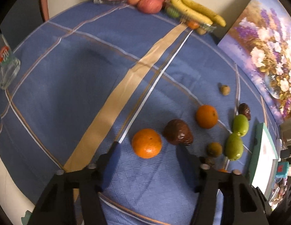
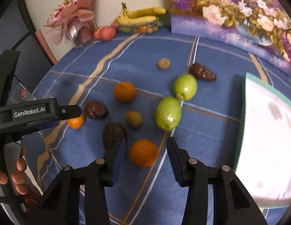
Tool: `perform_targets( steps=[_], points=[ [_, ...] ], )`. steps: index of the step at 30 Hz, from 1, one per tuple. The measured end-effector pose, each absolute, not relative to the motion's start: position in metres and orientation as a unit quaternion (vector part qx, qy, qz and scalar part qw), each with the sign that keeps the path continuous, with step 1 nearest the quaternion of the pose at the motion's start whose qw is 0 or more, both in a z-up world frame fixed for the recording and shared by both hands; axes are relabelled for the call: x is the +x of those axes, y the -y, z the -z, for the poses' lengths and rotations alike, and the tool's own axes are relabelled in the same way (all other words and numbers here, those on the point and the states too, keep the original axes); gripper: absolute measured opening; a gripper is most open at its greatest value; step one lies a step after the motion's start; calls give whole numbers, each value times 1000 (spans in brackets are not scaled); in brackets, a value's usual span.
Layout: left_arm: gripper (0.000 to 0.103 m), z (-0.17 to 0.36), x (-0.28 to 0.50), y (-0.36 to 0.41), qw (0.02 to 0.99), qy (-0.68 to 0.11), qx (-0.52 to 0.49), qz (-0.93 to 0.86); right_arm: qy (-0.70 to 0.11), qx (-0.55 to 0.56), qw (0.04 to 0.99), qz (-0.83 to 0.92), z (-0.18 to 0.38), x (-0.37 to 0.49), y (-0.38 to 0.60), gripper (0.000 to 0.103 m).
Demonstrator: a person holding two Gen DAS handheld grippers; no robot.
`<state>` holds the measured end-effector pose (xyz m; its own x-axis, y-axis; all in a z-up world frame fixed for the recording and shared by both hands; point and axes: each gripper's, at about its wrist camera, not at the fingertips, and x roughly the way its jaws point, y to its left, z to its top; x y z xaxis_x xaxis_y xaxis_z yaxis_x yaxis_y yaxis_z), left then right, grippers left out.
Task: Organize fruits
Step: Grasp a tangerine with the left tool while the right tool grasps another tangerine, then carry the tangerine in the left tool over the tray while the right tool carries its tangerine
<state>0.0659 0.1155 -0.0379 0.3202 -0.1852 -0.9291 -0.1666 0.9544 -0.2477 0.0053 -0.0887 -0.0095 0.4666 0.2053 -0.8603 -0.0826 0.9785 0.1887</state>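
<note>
Loose fruit lies on a blue checked tablecloth (image 1: 70,86). In the left wrist view my left gripper (image 1: 150,149) points down with an orange (image 1: 146,143) between its fingertips; there are gaps on both sides, so it is open. A dark brown fruit (image 1: 178,132) lies just right of that orange. In the right wrist view my right gripper (image 2: 147,148) straddles another orange (image 2: 143,152) without touching it, open. Two green fruits (image 2: 168,113) and a third orange (image 2: 124,91) lie beyond. The left gripper's housing (image 2: 33,112) shows at the left.
Bananas (image 1: 196,9) and apples (image 1: 149,4) sit at the table's far edge beside a wrapped gift (image 2: 74,24). A flower painting (image 2: 239,9) leans at the back, a teal-edged white box (image 2: 267,140) stands at the right, a glass (image 1: 6,69) at the left. A hand (image 2: 18,174) holds the left gripper.
</note>
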Motion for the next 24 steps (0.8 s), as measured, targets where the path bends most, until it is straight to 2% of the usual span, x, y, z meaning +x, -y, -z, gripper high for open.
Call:
perform_targets(
  steps=[2, 4, 7, 24],
  points=[
    [51, 45, 67, -117, 792, -591, -156, 3, -519, 57, 849, -84, 16, 5, 87, 46],
    [45, 50, 67, -118, 786, -597, -159, 2, -524, 56, 845, -85, 20, 6, 87, 39],
    [36, 51, 66, -118, 784, -596, -173, 11, -525, 64, 844, -90, 20, 5, 88, 36],
    [35, 8, 51, -110, 827, -539, -159, 22, -492, 88, 863, -69, -6, -3, 111, 35]
  ],
)
